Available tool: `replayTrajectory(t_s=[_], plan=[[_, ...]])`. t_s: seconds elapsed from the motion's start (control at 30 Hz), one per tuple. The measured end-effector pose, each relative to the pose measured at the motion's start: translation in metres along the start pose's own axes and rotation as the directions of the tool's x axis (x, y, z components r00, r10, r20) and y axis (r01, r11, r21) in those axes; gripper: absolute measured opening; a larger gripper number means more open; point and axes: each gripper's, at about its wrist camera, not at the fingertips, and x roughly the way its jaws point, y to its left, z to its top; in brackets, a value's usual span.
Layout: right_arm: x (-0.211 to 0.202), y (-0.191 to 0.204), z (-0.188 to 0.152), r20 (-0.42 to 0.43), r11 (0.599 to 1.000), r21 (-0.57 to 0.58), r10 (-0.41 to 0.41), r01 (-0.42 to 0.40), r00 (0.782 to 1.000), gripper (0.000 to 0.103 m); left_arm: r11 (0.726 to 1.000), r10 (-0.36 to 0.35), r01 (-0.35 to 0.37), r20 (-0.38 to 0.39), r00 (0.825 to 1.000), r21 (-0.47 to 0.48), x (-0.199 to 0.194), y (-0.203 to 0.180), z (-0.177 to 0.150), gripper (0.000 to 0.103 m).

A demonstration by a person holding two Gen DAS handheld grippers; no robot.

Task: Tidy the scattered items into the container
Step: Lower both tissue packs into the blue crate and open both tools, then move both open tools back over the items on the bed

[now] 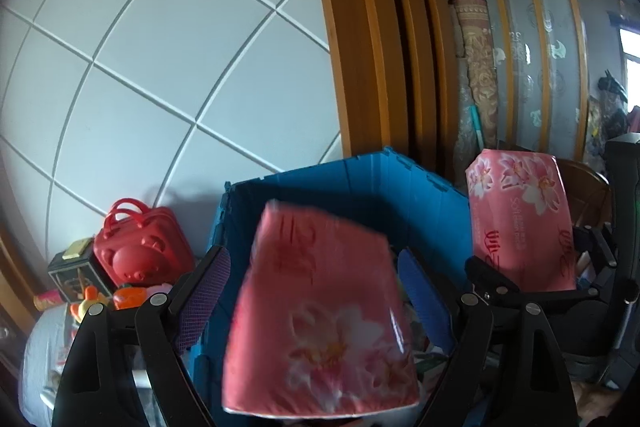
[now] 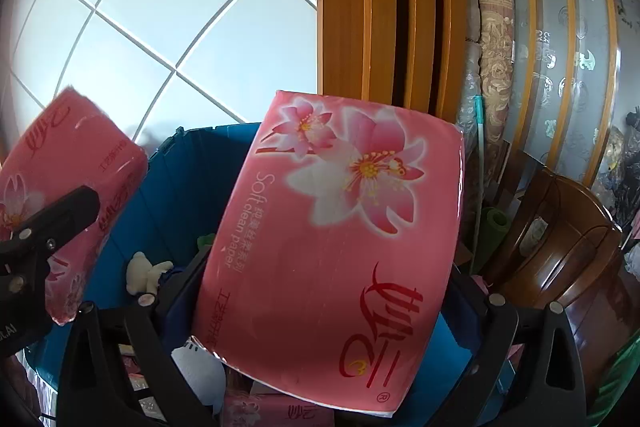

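Observation:
A blue plastic crate [image 1: 352, 195] stands against the tiled wall; it also shows in the right wrist view [image 2: 180, 187]. My left gripper [image 1: 316, 291] stands open, and a blurred pink tissue pack [image 1: 320, 315] sits between its spread fingers above the crate, with gaps on both sides. My right gripper [image 2: 328, 291] is shut on a second pink tissue pack [image 2: 336, 239], held over the crate's right side. That pack shows at the right in the left wrist view [image 1: 520, 215]. The left pack shows at the left in the right wrist view [image 2: 68, 179].
A red bear-shaped case [image 1: 136, 247], a dark box [image 1: 74, 271] and small orange toys [image 1: 108, 299] lie left of the crate. A white plush toy [image 2: 146, 271] and more pink packs [image 2: 276, 411] lie inside the crate. A wooden door frame [image 1: 380, 47], rolled mats [image 2: 496, 59] and a wooden chair [image 2: 568, 247] stand on the right.

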Motion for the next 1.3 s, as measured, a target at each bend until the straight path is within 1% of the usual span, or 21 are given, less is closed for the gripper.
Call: replayTrajectory(t_s=[0.07, 0.1, 0.2, 0.3, 0.5, 0.73, 0.97, 1.07, 1.3], plan=[[0.000, 0.000, 0.001, -0.001, 1.000, 0.007, 0.007, -0.007, 1.000, 0.101, 1.000, 0.002, -0.002, 0.006, 1.000, 0.000, -0.004, 0.000, 0.002, 0.089], [0.001, 0.000, 0.002, -0.005, 1.000, 0.011, 0.013, -0.013, 1.000, 0.101, 1.000, 0.005, -0.005, 0.007, 1.000, -0.001, -0.006, 0.001, 0.002, 0.092], [0.007, 0.006, 0.004, -0.032, 1.000, 0.006, 0.021, -0.021, 0.999, 0.102, 1.000, 0.023, -0.023, 0.015, 1.000, -0.010, -0.010, 0.006, 0.002, 0.096], [0.003, 0.009, 0.004, -0.012, 0.999, 0.014, 0.030, -0.030, 0.999, 0.103, 0.999, 0.038, -0.038, 0.014, 0.999, -0.027, -0.012, 0.013, 0.000, 0.098], [-0.006, 0.015, 0.014, 0.031, 0.999, 0.013, 0.045, -0.045, 0.999, 0.103, 0.997, 0.050, -0.049, 0.007, 0.999, -0.055, -0.014, 0.028, -0.006, 0.098], [-0.013, 0.030, 0.013, 0.041, 0.999, -0.014, 0.051, -0.050, 0.998, 0.103, 0.996, 0.059, -0.059, 0.003, 0.998, -0.063, -0.020, 0.036, -0.012, 0.098], [-0.028, 0.037, 0.001, 0.054, 0.999, -0.011, 0.050, -0.049, 0.997, 0.103, 0.995, 0.058, -0.058, -0.002, 0.998, -0.081, -0.033, 0.047, -0.024, 0.098], [-0.036, 0.041, -0.004, 0.063, 0.999, -0.011, 0.035, -0.035, 0.997, 0.103, 0.994, 0.058, -0.057, 0.003, 0.998, -0.091, -0.042, 0.054, -0.033, 0.098], [-0.061, 0.055, -0.015, 0.098, 0.999, 0.017, 0.028, -0.030, 0.995, 0.103, 0.991, 0.039, -0.037, 0.011, 0.999, -0.127, -0.068, 0.090, -0.057, 0.098]])
